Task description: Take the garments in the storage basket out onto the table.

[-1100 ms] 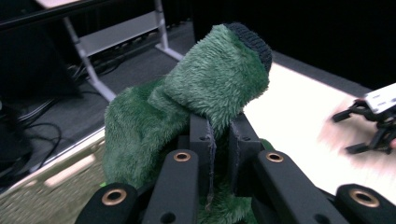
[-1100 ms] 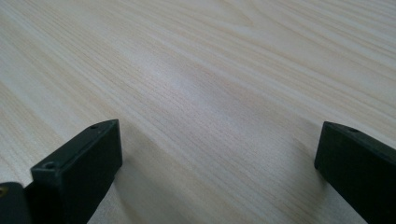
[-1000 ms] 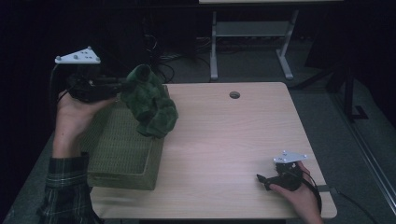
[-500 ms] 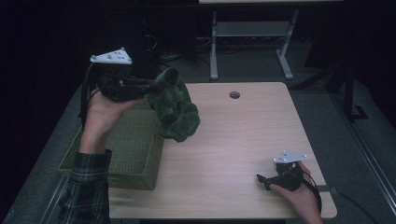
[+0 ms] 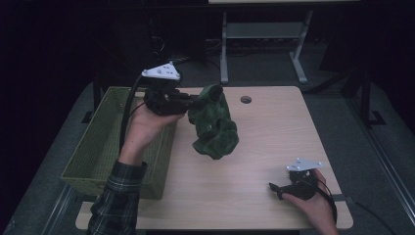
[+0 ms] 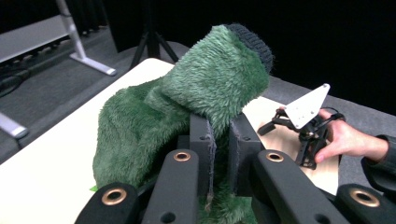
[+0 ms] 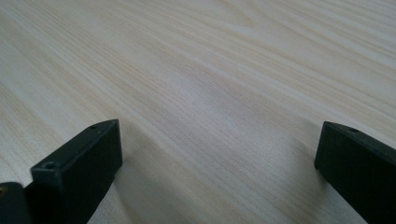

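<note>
A fuzzy green cloth (image 5: 214,125) with a dark cuff hangs in the air over the left half of the wooden table (image 5: 274,142). My left gripper (image 5: 195,102) is shut on its upper part, held up by a hand in a plaid sleeve. In the left gripper view the cloth (image 6: 187,107) bulges over the two jaws of that gripper (image 6: 218,140), which pinch its fabric. My right gripper (image 5: 275,188) rests low at the table's front right corner. Its jaws stand wide apart in the right gripper view (image 7: 215,154), with bare wood between them.
A green woven basket (image 5: 93,147) stands at the table's left edge, below my left forearm. A round cable hole (image 5: 245,99) sits near the table's far edge. Dark floor and a metal stand (image 5: 264,39) lie beyond. The other hand's gripper (image 6: 303,126) shows far off in the left gripper view.
My left gripper has carried the green cloth up and to the right, from above the basket out over the table. The right gripper has stayed put.
</note>
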`<state>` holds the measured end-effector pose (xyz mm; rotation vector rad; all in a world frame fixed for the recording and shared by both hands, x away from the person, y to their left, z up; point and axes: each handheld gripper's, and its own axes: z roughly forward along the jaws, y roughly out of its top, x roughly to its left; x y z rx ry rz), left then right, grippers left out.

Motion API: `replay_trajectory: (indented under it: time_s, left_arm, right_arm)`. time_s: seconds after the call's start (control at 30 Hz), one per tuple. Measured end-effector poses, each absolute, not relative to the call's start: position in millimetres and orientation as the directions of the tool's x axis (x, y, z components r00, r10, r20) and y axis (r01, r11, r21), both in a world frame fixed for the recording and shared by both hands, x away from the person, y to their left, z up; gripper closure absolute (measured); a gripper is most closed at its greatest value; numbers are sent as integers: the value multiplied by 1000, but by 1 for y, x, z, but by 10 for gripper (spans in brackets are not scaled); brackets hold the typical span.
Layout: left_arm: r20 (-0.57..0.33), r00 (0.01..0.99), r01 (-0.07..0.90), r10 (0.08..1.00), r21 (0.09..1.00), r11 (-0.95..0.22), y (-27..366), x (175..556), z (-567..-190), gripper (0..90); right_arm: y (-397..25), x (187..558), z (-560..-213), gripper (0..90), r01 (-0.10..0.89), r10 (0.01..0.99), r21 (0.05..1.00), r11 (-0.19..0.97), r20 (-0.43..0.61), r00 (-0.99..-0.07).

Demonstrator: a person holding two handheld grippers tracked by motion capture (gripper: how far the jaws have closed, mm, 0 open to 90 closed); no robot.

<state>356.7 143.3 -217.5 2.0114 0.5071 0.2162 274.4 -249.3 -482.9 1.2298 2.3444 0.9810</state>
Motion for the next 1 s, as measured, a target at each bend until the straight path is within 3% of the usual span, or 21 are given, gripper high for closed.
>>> replay_trajectory:
  time_s: [0.47,1.0]
  left_arm:
    - [-95,908,271,408,875,-400,103,355,-261,822]
    - [-137,917,320,374,813,-486,46,367,-348,817]
  right_arm:
    - [-249,274,-483,7,595,814,700,395,33,-580]
    - [-249,274,-483,6,602,816,697,391,40,-576]
